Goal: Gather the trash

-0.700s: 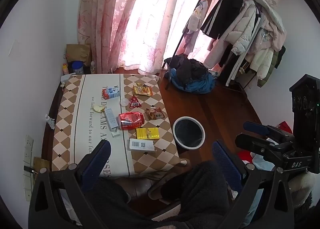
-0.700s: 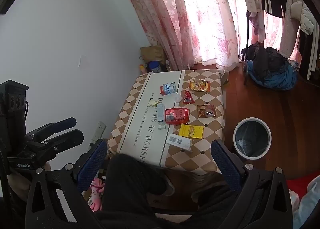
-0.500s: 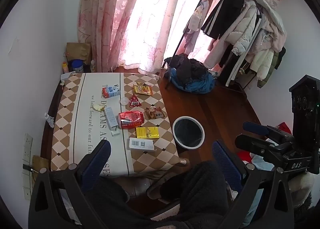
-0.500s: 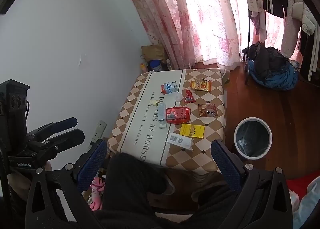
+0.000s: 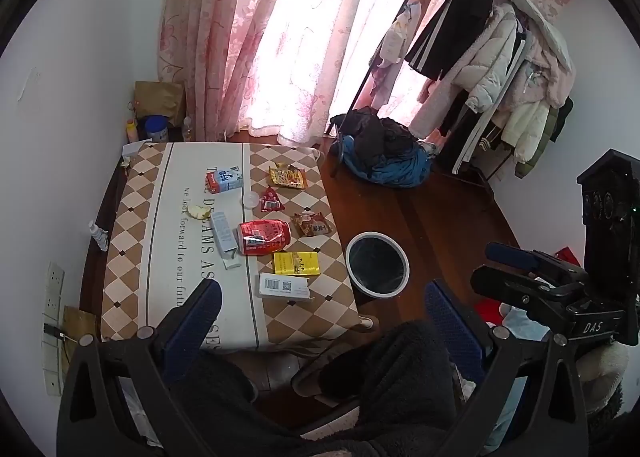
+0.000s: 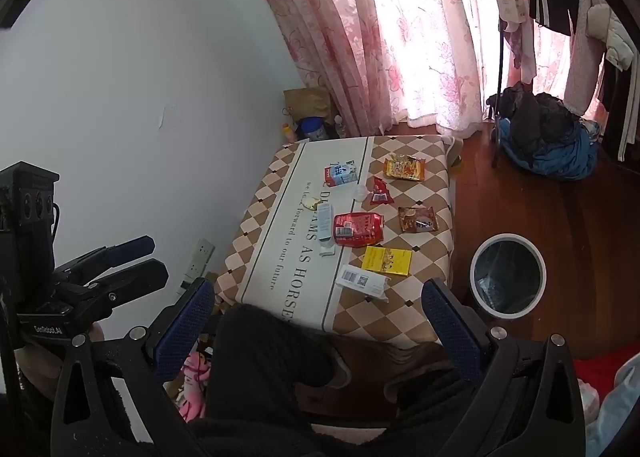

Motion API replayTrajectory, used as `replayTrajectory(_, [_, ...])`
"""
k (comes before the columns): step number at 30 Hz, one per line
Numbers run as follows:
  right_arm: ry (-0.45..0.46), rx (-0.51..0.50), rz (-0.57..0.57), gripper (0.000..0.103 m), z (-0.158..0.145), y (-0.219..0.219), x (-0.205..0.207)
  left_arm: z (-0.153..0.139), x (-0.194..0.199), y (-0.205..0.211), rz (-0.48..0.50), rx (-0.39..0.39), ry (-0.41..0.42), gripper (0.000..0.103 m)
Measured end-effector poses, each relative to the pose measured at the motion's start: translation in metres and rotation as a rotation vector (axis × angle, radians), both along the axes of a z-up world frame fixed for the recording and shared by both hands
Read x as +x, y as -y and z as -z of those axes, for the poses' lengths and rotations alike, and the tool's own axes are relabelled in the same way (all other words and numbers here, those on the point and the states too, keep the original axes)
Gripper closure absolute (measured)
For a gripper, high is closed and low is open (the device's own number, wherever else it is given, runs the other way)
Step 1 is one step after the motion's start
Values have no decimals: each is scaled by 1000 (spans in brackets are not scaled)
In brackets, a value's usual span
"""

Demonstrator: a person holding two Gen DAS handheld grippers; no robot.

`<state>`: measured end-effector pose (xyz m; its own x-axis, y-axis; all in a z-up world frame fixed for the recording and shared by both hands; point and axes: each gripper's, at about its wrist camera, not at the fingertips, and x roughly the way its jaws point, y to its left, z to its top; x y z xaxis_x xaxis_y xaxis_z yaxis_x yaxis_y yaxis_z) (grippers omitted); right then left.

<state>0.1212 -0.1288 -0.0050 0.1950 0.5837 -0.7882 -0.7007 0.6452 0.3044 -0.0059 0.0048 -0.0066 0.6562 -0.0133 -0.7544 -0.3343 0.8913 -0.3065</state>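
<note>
Checkered cloth table (image 5: 132, 225): crumpled red can (image 5: 265, 236), round bin (image 5: 377, 268) beside; both claws apparently spread, empty.

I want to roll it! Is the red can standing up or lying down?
Lying down. The red can rests on its side on the table, its long printed side facing up.

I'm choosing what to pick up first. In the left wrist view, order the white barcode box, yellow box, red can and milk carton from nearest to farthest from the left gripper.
1. White barcode box, table's near edge, close to the left gripper.
2. Yellow box, just behind it.
3. Red can, mid-table.
4. Milk carton, far side.
</note>
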Motion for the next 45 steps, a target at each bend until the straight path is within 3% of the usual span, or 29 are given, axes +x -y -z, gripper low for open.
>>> replayTrajectory(45, [12, -8, -29, 0, -6, -9, 2, 1, -2, -4, -13, -9, 4, 0])
